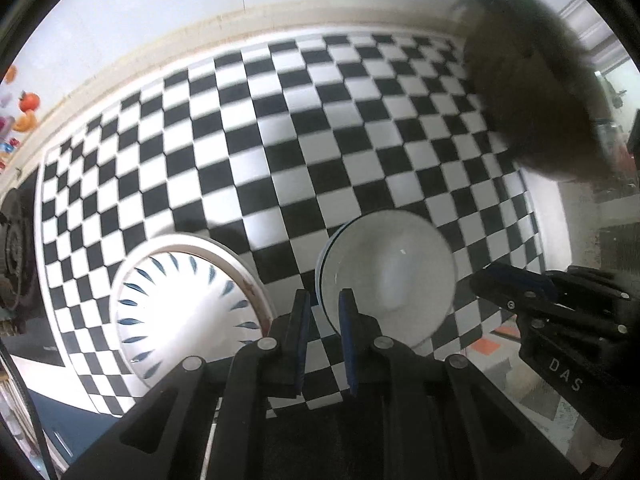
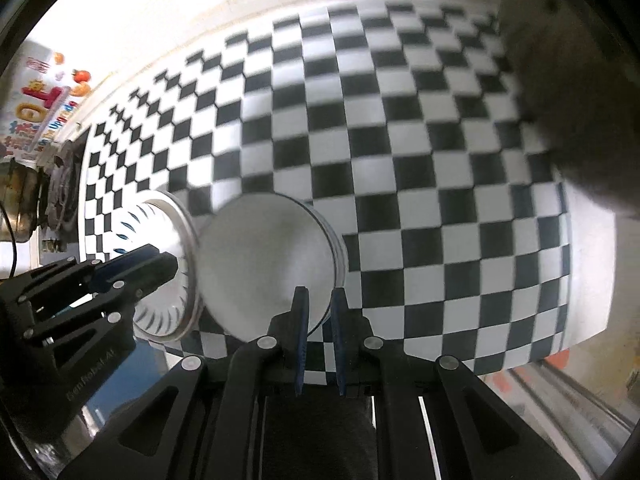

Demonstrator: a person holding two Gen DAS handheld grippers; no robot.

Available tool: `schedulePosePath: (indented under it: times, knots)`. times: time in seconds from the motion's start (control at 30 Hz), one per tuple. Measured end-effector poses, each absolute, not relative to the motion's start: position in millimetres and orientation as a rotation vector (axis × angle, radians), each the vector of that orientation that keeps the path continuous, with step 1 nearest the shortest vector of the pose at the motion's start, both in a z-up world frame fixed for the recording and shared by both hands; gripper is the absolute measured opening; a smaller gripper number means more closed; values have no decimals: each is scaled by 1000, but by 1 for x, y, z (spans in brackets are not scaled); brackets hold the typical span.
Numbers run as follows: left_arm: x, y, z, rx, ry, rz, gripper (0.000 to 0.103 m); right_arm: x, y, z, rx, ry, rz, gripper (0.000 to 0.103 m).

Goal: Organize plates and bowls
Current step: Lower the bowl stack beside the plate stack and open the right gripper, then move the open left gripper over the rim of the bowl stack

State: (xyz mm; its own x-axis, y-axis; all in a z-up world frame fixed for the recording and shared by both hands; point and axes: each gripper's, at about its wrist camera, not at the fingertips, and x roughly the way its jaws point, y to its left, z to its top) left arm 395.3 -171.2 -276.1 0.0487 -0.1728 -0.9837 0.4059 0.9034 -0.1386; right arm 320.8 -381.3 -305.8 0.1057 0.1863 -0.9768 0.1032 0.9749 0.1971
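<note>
On the checkered worktop [image 1: 320,128] we see a plain white bowl [image 1: 392,272] with a thin dark line at its rim, and just to its left a white dish with blue dashes [image 1: 184,304] fanned around its inside; in the right wrist view their rims look to be touching or overlapping, though we cannot tell which. Our left tongs [image 1: 325,312] point down over the near left rim of the white bowl with their blue pads close together, and the bowl's edge shows in the narrow gap; whether they pinch it we cannot tell from the blur. Our right tongs [image 2: 319,308] sit the same way at the bowl's opposite near rim, pads nearly pressed together, edge between them. A dark furry shape [image 1: 536,92] covers the worktop's far right corner.
</note>
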Motion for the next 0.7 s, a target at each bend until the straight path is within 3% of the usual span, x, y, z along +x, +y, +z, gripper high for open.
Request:
schedulePosePath:
  times: [0.3, 0.7]
  knots:
    - [375, -155, -209, 203, 1330, -475, 13, 278, -369, -229, 204, 1295, 36, 13]
    - [346, -147, -163, 206, 1256, -513, 13, 230, -364, -167, 170, 1182, -18, 13]
